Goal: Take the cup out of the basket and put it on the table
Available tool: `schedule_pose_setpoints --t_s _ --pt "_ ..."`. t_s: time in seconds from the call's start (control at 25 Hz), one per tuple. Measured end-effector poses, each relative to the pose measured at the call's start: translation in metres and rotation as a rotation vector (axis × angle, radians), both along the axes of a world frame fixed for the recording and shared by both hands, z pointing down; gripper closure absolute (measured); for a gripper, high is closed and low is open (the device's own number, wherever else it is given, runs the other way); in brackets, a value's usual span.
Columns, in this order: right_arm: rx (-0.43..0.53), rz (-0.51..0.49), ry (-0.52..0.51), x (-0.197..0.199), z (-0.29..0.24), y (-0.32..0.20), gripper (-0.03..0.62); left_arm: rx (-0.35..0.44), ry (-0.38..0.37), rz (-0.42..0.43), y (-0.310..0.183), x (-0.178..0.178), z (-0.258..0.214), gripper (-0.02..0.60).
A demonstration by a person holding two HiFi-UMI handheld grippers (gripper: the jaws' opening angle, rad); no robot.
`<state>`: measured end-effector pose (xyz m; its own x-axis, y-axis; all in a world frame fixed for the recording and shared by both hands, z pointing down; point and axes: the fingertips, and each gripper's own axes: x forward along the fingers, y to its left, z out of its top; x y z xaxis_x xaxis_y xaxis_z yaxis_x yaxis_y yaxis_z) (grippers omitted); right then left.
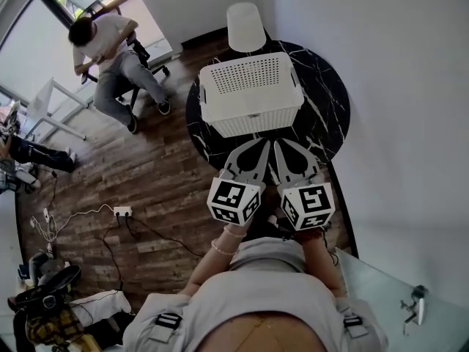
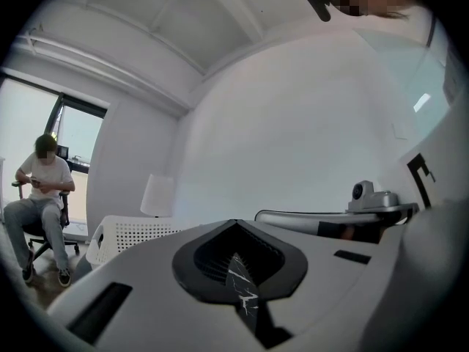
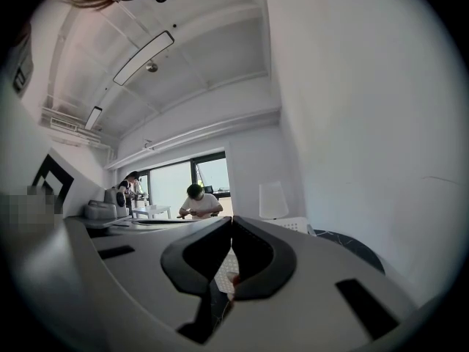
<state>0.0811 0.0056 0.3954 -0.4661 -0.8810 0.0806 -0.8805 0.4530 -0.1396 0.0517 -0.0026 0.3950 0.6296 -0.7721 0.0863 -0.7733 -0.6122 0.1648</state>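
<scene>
A white perforated basket stands on the round black marble table. Only perforated white surface shows on top of it, and I see no cup inside. Behind it, at the table's far edge, stands a white tapered cup-like object, wider at the base. It also shows in the left gripper view, the cup-like object behind the basket. My left gripper and right gripper hang side by side just short of the basket's near wall, both shut and empty. Each gripper view shows its own jaws meeting at the tips, the left gripper and the right gripper.
A person sits on a chair at the upper left beside a white table. A power strip with cables lies on the wooden floor. A white wall runs close along the right. A glass surface is at the lower right.
</scene>
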Motion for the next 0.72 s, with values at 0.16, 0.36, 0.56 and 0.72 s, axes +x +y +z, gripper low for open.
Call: schedule_pose_setpoints --t_s 0.16,0.36,0.56,0.72 --pt "0.001 0.016 0.001 0.001 -0.001 -0.014 0.582 0.001 0.001 0.019 -0.014 0.002 0.0 0.575" --pt "-0.008 0.031 0.005 -0.003 0.002 -0.035 0.582 -0.008 0.004 0.033 -0.036 -0.002 0.001 0.576" --pt "-0.013 0.041 0.01 -0.011 0.004 -0.062 0.582 -0.012 0.01 0.037 -0.063 -0.011 0.003 0.577" --pt "-0.012 0.043 0.012 -0.021 0.004 -0.086 0.582 -0.012 0.018 0.041 -0.087 -0.021 0.003 0.577"
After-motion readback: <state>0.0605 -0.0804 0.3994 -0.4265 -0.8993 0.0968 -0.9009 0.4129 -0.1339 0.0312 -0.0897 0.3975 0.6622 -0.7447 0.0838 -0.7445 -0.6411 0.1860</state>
